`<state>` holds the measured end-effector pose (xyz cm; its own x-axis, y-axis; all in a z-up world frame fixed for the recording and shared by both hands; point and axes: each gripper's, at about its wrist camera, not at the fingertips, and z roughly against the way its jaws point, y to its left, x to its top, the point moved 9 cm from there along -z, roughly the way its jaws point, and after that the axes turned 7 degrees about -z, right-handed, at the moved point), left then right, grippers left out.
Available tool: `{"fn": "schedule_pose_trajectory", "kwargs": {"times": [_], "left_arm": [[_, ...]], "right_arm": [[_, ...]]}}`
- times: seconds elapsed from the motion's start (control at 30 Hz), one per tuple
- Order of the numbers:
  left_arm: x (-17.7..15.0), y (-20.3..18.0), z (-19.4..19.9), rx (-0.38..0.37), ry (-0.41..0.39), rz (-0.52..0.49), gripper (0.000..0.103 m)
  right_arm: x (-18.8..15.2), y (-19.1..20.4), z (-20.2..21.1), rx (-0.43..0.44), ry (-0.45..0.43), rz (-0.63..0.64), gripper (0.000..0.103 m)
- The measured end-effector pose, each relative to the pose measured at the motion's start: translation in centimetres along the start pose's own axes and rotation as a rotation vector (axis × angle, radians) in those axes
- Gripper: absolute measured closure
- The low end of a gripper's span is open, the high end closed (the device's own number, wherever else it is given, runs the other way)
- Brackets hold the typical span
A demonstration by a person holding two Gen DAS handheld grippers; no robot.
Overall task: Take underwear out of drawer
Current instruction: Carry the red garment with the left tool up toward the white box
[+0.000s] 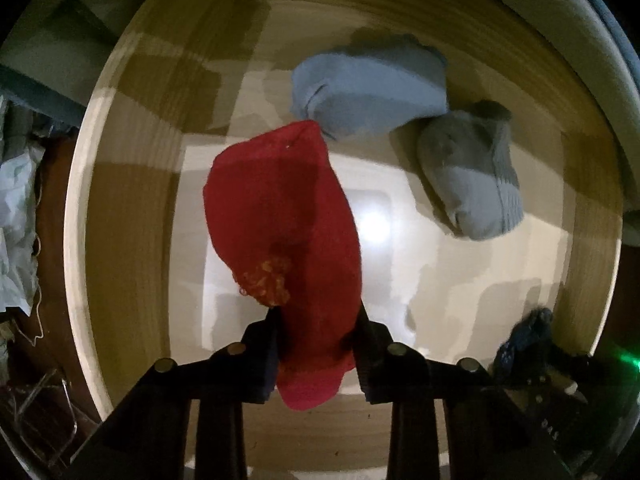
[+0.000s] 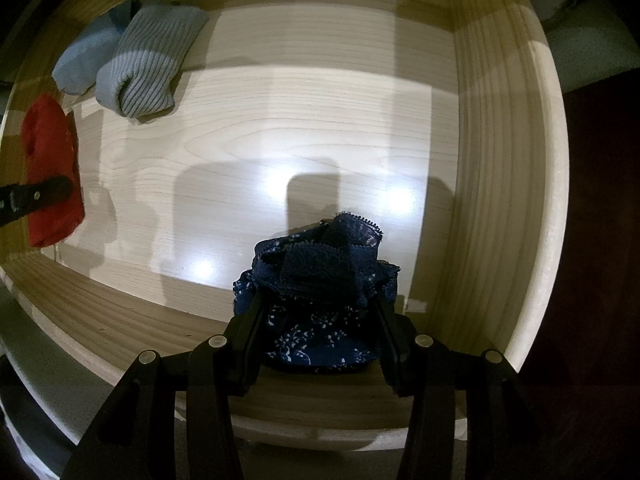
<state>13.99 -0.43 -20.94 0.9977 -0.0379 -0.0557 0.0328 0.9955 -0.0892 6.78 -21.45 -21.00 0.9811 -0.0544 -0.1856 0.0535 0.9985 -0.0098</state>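
Drawer: pale wooden drawer (image 2: 500, 168) with a light, glossy grained floor and raised walls, seen from above in both wrist views.
Left gripper: black two-finger gripper (image 1: 318, 320) pointed down into the drawer; jaws narrow, pads pressed on either side of the red piece.
Red underwear: red knit fabric piece with an orange patterned patch (image 1: 280, 216), pinched at its near end between the left jaws; the far end reached toward the light blue bundle.
Right gripper: black two-finger gripper (image 2: 318, 300) pointed down near the drawer's front wall; jaws partly closed, clamped on the navy piece.
Navy underwear: dark blue lace-trimmed fabric with small white print (image 2: 320, 280), bunched between the right jaws, just beside the front wall.
Blue bundle: light blue folded soft cloth (image 1: 368, 88), on the drawer floor toward the back.
Grey bundle: grey ribbed rolled sock-like bundle (image 1: 472, 172), touching the blue bundle.
Outside drawer: crumpled pale cloth (image 1: 16, 216) at the left edge of the left view.
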Motion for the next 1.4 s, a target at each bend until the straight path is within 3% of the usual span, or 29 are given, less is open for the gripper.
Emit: {"fn": "schedule_pose_trajectory", "kwargs": {"times": [0.17,0.8,1.17,1.4], "left_arm": [[-0.9,0.1,1.5,0.014,-0.016,-0.037,0.072],[-3.1,-1.5,9.7,0.1,-0.212,-0.22,0.072],[-4.2,-3.3,19.6,0.096,-0.414,-0.326,0.073],[-2.7,-4.6,26.8,0.09,-0.592,-0.345,0.072]], "right_arm": [[0.0,0.0,0.0,0.0,0.0,0.001,0.057],[0.2,-0.1,-0.2,-0.002,-0.002,-0.002,0.059],[0.1,-0.2,0.0,-0.008,-0.002,0.003,0.059],[0.1,-0.1,0.1,-0.007,-0.002,0.001,0.059]]}}
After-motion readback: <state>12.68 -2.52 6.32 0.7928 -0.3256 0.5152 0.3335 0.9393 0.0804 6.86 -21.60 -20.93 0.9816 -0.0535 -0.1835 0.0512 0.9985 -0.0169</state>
